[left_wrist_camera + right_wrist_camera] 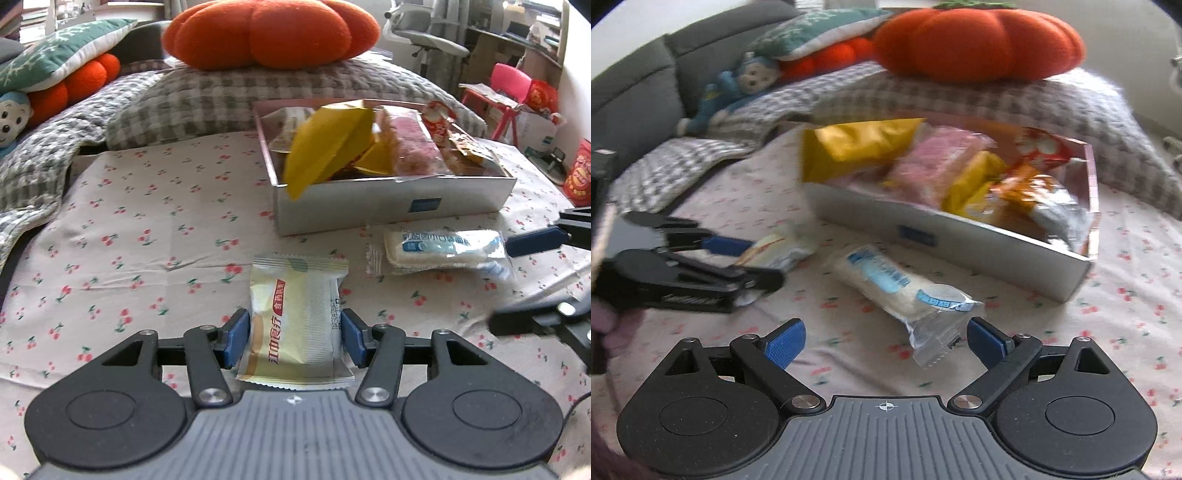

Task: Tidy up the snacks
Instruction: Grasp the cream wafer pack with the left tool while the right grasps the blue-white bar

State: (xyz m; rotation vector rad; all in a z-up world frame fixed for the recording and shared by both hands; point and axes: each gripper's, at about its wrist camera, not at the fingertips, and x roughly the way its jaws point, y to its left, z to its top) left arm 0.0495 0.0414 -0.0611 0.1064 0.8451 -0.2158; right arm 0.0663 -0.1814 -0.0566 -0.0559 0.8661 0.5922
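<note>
Gripping the yellow snack packet between its blue pads, your left gripper was clamped on the wrapper's two long edges, with the packet standing up out of the fingers in front of the grey box. No earlier view was there to show how the jaws had got to that grip.

Your right gripper stood wide apart, its pads on either side of the crimped near end of the white and blue packet without pressing it. That packet lay flat on the cherry-print sheet, just in front of the box's near wall and beside the packet your left tool held.

The box sat on the sheet already loaded: a large yellow bag leaned over its left rim, a pink wrapped snack lay in its middle, and a red and white bag sat at its right end. Behind the box a checked blanket carried an orange pumpkin cushion.
</note>
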